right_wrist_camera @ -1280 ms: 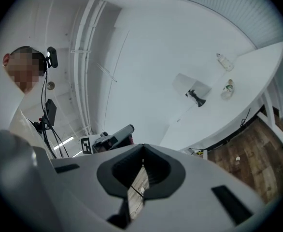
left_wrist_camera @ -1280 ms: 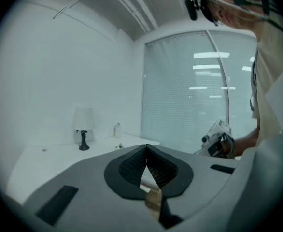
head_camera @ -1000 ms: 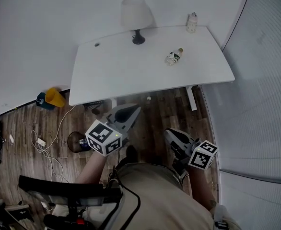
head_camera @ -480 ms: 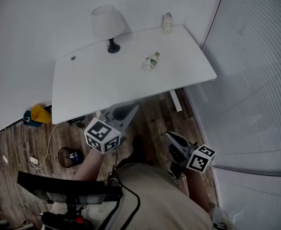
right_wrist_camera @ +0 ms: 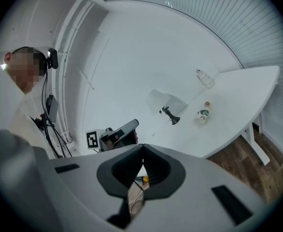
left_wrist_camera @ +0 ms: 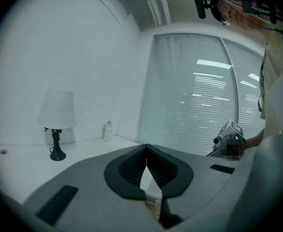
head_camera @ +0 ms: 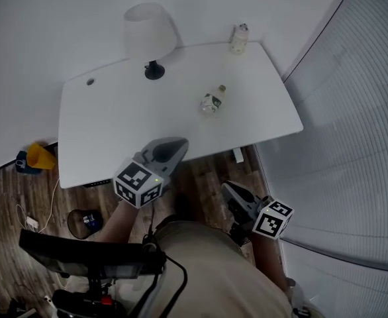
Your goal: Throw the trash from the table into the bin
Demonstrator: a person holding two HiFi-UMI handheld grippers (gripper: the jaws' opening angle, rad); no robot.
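Head view looks down on a white surface (head_camera: pixel 114 124) by a white wall (head_camera: pixel 48 32). A small bottle (head_camera: pixel 212 101) lies on its side on the surface, a bit right of the middle. A second bottle (head_camera: pixel 239 38) stands up at the far right corner. A white lamp (head_camera: pixel 151 35) stands at the back, left of both bottles.

The left gripper (head_camera: pixel 177 143) is held over the near edge of the surface and points toward it. Its fingers (left_wrist_camera: pixel 124 170) are clenched tight with nothing between them. The right gripper (head_camera: pixel 226 187) is over the wood floor (head_camera: pixel 204 171), near the right end of the surface and not touching it. Its fingers (right_wrist_camera: pixel 116 170) are clenched too and hold nothing. Both grippers are well apart from the lying bottle.

A small dark bin (head_camera: pixel 81 221) sits on the floor in front of the left end of the surface, with something blue inside. A yellow thing (head_camera: pixel 38 156) lies on the floor further left, by the wall. White blinds (head_camera: pixel 353 151) fill the right side.
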